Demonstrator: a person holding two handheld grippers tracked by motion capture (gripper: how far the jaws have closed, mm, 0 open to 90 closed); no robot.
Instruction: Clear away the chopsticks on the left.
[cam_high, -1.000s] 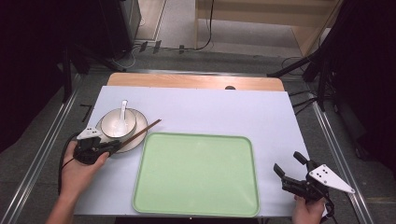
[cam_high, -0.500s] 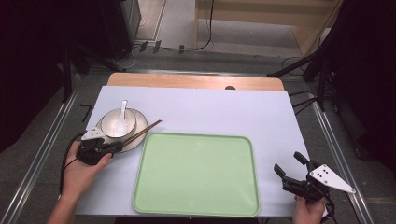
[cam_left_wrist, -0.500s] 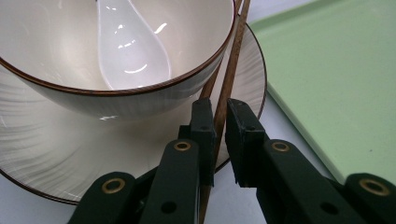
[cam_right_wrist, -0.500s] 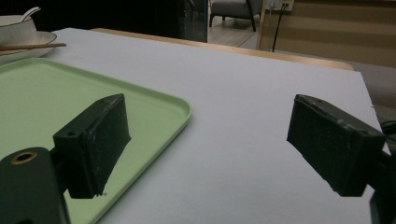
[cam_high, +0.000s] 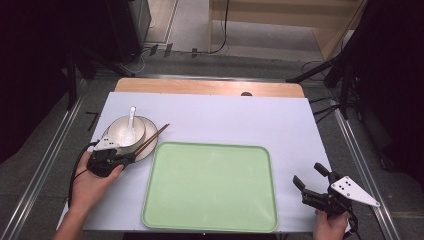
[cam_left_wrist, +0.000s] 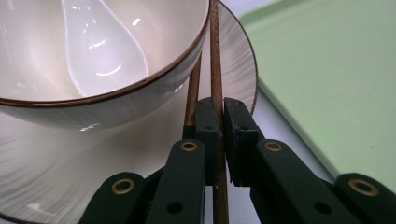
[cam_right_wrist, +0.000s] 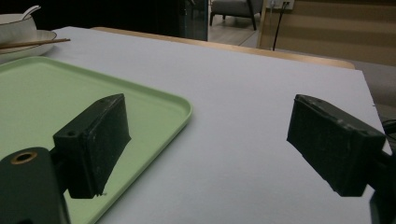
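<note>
Left gripper (cam_high: 126, 158) at the near-left of the table, held in a hand (cam_high: 90, 182), jaws pinched tight on one chopstick (cam_left_wrist: 216, 60); second chopstick (cam_left_wrist: 193, 88) just left of it in the left gripper view, lying outside the jaws against the bowl's side. Both chopsticks resting across the right rim of the plate (cam_high: 147, 145), tips pointing far-right past its edge. White bowl (cam_high: 120, 131) sitting on the plate, white spoon (cam_high: 131, 122) lying inside it with the handle sticking out over the far rim.

Green tray (cam_high: 210, 187) in the near middle of the table, bare, its left edge just beside the plate with a narrow strip of white table (cam_high: 240, 117) between. Near edge of the tray close to the near edge of the table.

Right gripper (cam_high: 311, 181) at the near-right corner, jaws spread wide and holding nothing, hovering over bare tabletop just right of the tray's right rim (cam_right_wrist: 184, 114). Well apart from the left gripper, with the whole tray between them.

Wide open surface across the far half of the table, from the bowl rightward to the right edge. Wooden strip (cam_high: 210, 87) along the far edge. Metal rails (cam_high: 47, 155) running along both sides of the table, floor and dark stands beyond.
</note>
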